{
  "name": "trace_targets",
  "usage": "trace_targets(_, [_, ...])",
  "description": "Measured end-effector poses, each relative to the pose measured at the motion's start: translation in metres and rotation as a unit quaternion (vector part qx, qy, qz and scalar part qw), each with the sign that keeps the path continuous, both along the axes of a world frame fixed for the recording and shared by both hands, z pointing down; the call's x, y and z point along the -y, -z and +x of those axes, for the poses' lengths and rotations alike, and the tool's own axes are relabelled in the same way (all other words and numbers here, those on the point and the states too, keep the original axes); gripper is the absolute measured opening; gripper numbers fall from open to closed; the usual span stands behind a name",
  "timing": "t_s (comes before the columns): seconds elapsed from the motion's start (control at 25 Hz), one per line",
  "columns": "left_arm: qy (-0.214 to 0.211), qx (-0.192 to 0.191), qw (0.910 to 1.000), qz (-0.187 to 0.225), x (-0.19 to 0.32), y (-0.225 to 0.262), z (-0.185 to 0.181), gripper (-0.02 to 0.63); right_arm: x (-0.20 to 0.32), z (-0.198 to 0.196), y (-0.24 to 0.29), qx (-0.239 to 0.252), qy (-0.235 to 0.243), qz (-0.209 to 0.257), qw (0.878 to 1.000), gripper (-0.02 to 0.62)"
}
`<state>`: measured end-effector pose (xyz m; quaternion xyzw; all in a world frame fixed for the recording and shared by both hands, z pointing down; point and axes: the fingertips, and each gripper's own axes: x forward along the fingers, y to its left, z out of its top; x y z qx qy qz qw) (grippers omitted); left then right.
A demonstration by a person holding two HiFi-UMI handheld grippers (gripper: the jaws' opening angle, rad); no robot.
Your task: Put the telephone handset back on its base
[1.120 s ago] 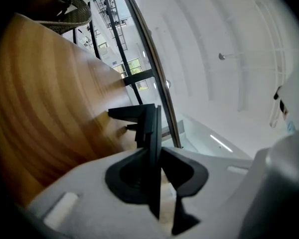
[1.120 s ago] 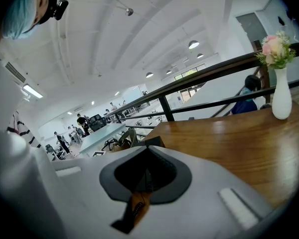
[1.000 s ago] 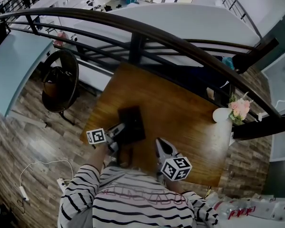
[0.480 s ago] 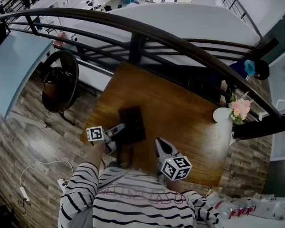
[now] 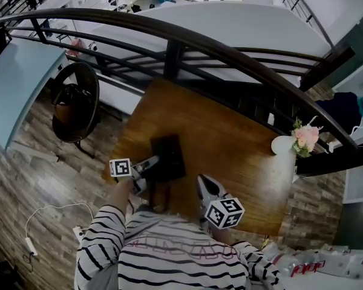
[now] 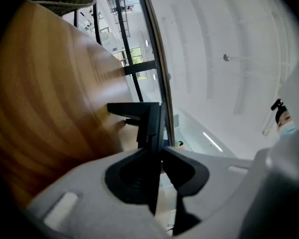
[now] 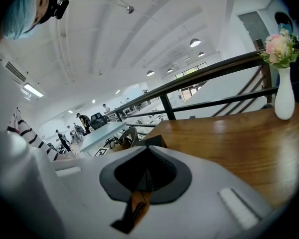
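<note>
A black telephone [image 5: 169, 157] lies on the wooden table [image 5: 230, 144], near its front left. From above I cannot tell the handset from the base. My left gripper [image 5: 151, 164] is at the phone's left edge. In the left gripper view a thin black part of the handset [image 6: 150, 128] stands edge-on between the jaws of my left gripper [image 6: 161, 151]. The fingertips still touch it, and the jaws are opening. My right gripper [image 5: 203, 181] hovers just right of the phone, shut, with nothing between the fingertips of my right gripper [image 7: 148, 150].
A white vase of pink flowers [image 5: 285, 145] stands at the table's right edge, the same vase [image 7: 284, 101] showing in the right gripper view. A dark railing [image 5: 181, 41] runs behind the table. A round chair [image 5: 75, 104] sits on the floor at the left.
My left gripper has shifted slightly up and to the left beside the phone. The right gripper has not moved.
</note>
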<state>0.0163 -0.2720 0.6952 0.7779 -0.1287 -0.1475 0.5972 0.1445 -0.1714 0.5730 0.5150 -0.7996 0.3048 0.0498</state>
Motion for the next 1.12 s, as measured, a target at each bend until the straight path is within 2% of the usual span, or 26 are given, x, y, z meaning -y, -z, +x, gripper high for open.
trace_targets(0.24, [0.009,0.080,0.9965,0.024,-0.002,-0.007,-0.006,0.091,-0.002,-0.003,0.002,0.001,0.002,0.000,1.000,0.000])
trace_targets(0.4, [0.012,0.078,0.9959,0.045,-0.001,-0.001,-0.002,0.129,0.000,-0.004,0.000,0.002,0.005,0.000,1.000,0.000])
trace_targets(0.52, [0.023,0.104,0.9930,0.051,-0.003,-0.001,-0.007,0.211,0.000,-0.008,0.001,0.001,0.007,0.002,1.000,0.001])
trace_targets(0.64, [0.033,0.122,0.9898,0.066,-0.006,0.003,-0.013,0.215,0.000,-0.009,0.002,0.001,0.008,0.003,1.000,0.000])
trace_targets(0.88, [0.070,0.133,0.9857,0.077,-0.009,0.009,-0.031,0.214,0.000,-0.016,0.001,0.004,0.013,0.005,1.000,0.000])
trace_targets(1.12, [0.110,0.124,0.9823,0.087,-0.011,0.021,-0.047,0.213,-0.001,-0.024,0.002,0.005,0.021,0.007,1.000,0.000])
